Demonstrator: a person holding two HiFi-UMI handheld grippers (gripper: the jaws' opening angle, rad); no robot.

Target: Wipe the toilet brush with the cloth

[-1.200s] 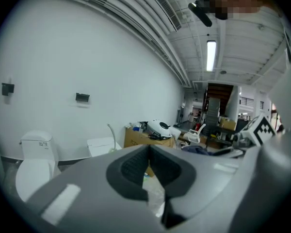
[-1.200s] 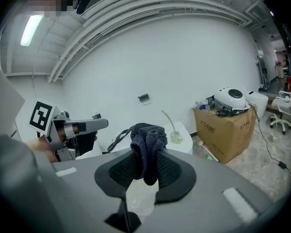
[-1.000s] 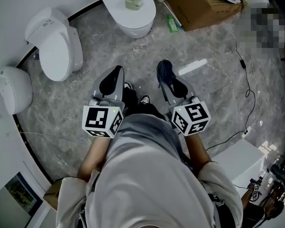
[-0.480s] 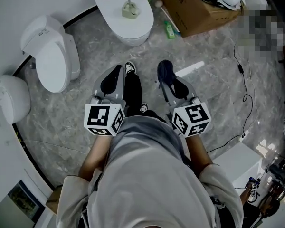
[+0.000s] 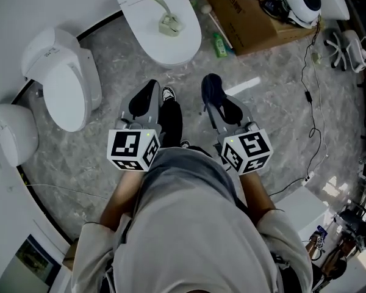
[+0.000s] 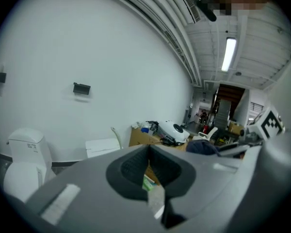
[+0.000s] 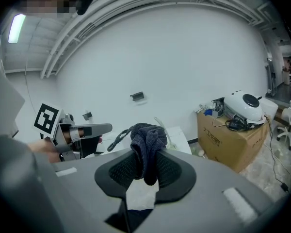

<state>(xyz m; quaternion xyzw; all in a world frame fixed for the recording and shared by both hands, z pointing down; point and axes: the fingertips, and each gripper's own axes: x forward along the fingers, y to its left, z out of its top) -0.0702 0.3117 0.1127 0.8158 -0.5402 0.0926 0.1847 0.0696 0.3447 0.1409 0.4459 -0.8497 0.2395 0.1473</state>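
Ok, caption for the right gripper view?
Right gripper clamps a dark blue terry cloth before a white wall.

The toilet brush (image 6: 117,138) has its base hidden behind the left tongs (image 6: 149,150).

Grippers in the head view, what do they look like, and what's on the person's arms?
The left gripper and right gripper are grey and tapering, with dark ribbed pads. Each carries a white cube of black square markers. Loose pale grey sleeves end near the elbows.
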